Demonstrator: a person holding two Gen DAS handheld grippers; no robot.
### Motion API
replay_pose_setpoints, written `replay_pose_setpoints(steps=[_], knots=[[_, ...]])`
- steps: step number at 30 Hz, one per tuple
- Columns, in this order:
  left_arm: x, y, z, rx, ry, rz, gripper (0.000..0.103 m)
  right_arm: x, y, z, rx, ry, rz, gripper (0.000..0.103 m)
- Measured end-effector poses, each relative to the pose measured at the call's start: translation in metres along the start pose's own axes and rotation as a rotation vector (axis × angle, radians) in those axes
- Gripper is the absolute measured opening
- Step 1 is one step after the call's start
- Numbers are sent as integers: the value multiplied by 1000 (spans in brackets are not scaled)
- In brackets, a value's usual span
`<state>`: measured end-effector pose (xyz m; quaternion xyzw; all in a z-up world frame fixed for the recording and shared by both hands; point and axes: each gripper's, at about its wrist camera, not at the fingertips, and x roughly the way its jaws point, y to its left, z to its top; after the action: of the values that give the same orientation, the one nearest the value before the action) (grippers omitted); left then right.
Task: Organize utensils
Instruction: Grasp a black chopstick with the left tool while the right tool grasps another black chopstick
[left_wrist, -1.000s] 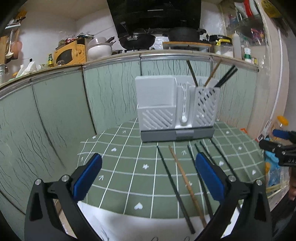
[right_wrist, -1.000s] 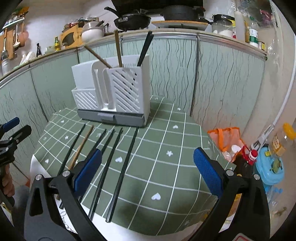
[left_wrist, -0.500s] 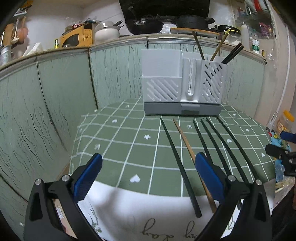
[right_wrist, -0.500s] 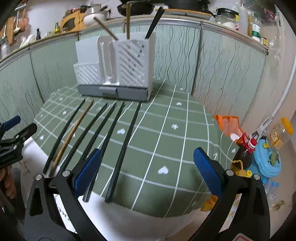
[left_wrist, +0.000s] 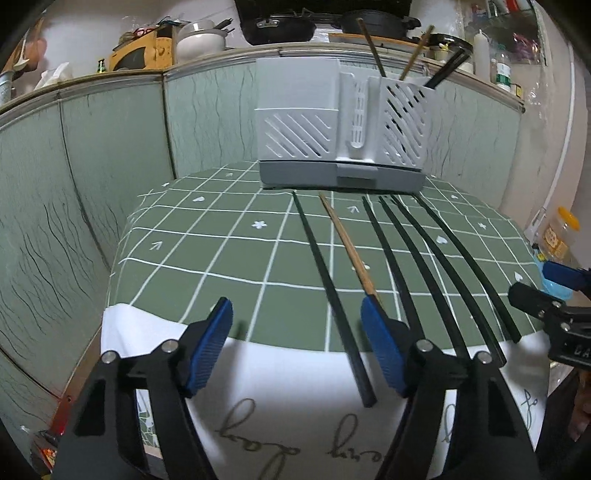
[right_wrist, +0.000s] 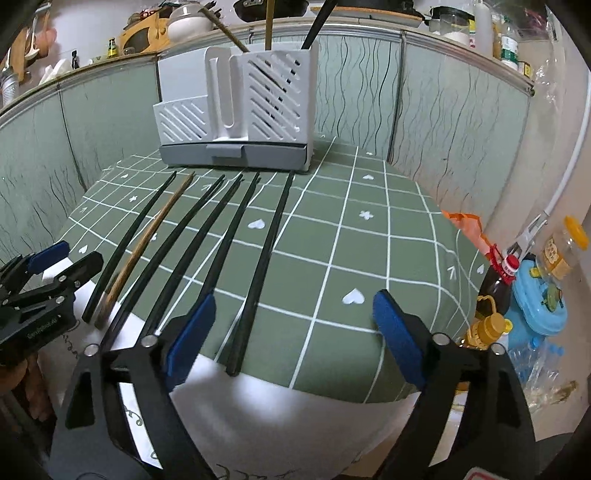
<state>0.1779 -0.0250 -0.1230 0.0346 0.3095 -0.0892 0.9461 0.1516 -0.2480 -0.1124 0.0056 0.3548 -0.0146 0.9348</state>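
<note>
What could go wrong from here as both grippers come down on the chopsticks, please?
1. The black chopsticks lie close together; the right gripper, jaws just closing with one stick between them, may nudge or catch a neighbour.
2. The left gripper brackets a black stick while its pad covers the wooden chopstick, which could get knocked.
3. Stick ends overhang the tablecloth edge and could roll off.

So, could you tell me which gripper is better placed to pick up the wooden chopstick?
Left, probably: the left gripper hangs at the wooden chopstick's near end; the right gripper straddles the rightmost black chopstick.
</note>
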Motion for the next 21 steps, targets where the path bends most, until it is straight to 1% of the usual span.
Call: replay_pose_setpoints(steps=[2,4,5,7,8,11,13,14,17,19,21], knots=[[3,-4,-2,14,10,0,64,4,1,-2,1,13,0,70],[6,-6,-4,20,24,-5,57,7,3,-5,0,26,4,59],[7,-7,-4,18,32,-13,56,8,5,-7,0,29,6,58],[9,-8,-6,19,42,-20,49,10,7,-9,-2,31,6,53],[10,-9,-6,21,44,-21,48,10,8,-10,-3,31,9,50],[10,-10,-7,21,39,-29,41,12,13,-12,-8,22,3,44],[9,-11,-8,26,34,-28,34,12,15,-13,-5,17,7,40],[9,-12,-9,30,32,-27,33,12,16,-13,-3,12,10,39],[9,-14,-9,37,28,-19,24,12,17,-14,-1,2,10,30],[8,-13,-9,32,28,-8,16,13,18,-14,-3,-2,3,21],[9,-10,-9,21,27,7,10,13,21,-15,-13,-5,-6,16]])
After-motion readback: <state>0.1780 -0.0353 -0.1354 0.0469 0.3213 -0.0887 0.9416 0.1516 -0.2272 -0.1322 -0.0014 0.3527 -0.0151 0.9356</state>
